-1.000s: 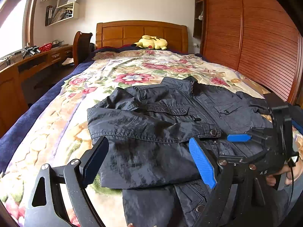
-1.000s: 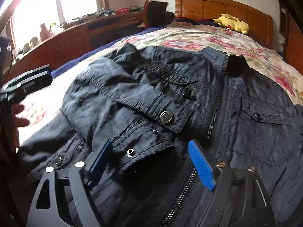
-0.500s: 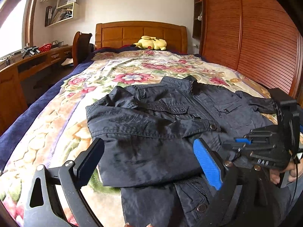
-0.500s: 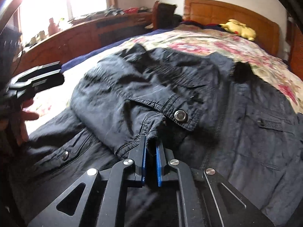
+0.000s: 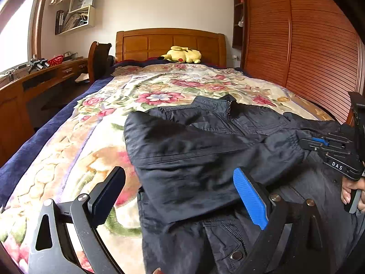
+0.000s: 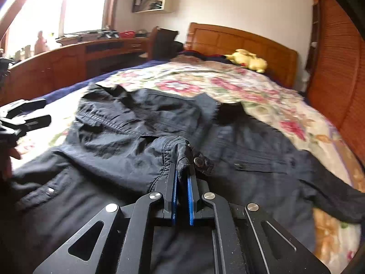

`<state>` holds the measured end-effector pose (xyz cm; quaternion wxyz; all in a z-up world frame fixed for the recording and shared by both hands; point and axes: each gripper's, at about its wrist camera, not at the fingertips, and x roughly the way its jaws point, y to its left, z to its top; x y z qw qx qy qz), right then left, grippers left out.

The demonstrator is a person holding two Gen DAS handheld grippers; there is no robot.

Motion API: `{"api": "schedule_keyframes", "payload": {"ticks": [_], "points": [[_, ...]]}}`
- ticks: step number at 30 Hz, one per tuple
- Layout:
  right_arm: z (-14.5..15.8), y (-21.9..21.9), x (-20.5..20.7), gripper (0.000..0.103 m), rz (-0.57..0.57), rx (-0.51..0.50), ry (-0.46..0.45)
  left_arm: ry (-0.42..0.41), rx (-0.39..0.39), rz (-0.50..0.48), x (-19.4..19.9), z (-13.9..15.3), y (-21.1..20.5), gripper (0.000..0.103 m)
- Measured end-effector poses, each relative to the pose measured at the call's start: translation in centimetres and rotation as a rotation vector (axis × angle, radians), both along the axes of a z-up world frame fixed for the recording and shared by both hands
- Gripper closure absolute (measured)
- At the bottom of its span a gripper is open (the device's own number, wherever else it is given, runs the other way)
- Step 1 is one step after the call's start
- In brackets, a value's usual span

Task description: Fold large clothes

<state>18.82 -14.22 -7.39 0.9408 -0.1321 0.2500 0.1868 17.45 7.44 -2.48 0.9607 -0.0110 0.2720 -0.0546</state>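
Since a second ago, sleeve cuff (image 6: 182, 150) is being clenched and lifted center-frame by right gripper (image 6: 181, 182); left gripper (image 5: 180, 196) is being held released; folding across jacket (image 6: 228, 141) is next.

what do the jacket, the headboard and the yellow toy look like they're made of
Jacket: thin woven fabric, maybe nylon or cotton blend; dark, matte, finely crinkled, with metal snaps.
Headboard: wood, orange-brown with a smooth sheen; panelled with visible grain.
Yellow toy: soft plush, by its fuzzy, slumped shape.

Open quilt (image 5: 91, 141) left of jacket (image 5: 182, 155)
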Motion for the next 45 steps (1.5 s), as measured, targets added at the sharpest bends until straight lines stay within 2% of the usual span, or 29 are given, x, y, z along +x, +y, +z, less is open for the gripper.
{"api": "schedule_keyframes", "payload": {"ticks": [3, 8, 17, 24, 32, 34, 38, 39, 41, 43, 45], "points": [[0.0, -1.7, -0.3, 0.096, -0.050, 0.008, -0.003, 0.002, 0.000, -0.017, 0.1, 0.2, -0.9, 0.007], [1.1, -3.6, -1.2, 0.096, -0.115, 0.021, -0.021, -0.036, 0.045, -0.040, -0.7, 1.7, -2.9, 0.007], [2.1, -5.8, -3.0, 0.096, -0.232, 0.026, -0.064, -0.084, 0.031, -0.093, -2.5, 4.6, -4.8, 0.007], [2.2, -6.8, -3.6, 0.096, -0.296, 0.011, -0.073, -0.054, -0.014, -0.130, -1.5, 3.6, -6.2, 0.007], [1.3, -6.5, -2.8, 0.093, -0.302, -0.013, 0.000, -0.019, -0.039, -0.143, -0.6, 2.0, -7.8, 0.007], [1.4, -6.5, -3.4, 0.083, -0.320, -0.031, -0.021, -0.016, -0.027, -0.138, -0.4, 1.9, -8.3, 0.007], [2.0, -7.7, -4.0, 0.080, -0.347, -0.016, -0.017, -0.024, -0.021, -0.152, -0.1, 1.8, -9.6, 0.007], [2.3, -8.0, -4.4, 0.076, -0.353, -0.006, -0.018, -0.028, -0.018, -0.155, 0.0, 1.8, -9.9, 0.007], [2.6, -9.0, -4.9, 0.063, -0.349, 0.036, -0.010, -0.032, -0.016, -0.162, 0.1, 1.8, -10.6, 0.007], [3.1, -10.2, -5.3, 0.036, -0.351, 0.064, -0.012, -0.037, -0.014, -0.168, 0.3, 1.7, -11.2, 0.007], [3.2, -11.4, -5.4, 0.028, -0.367, 0.062, -0.011, -0.038, -0.009, -0.177, 0.4, 1.7, -11.8, 0.007]]}}
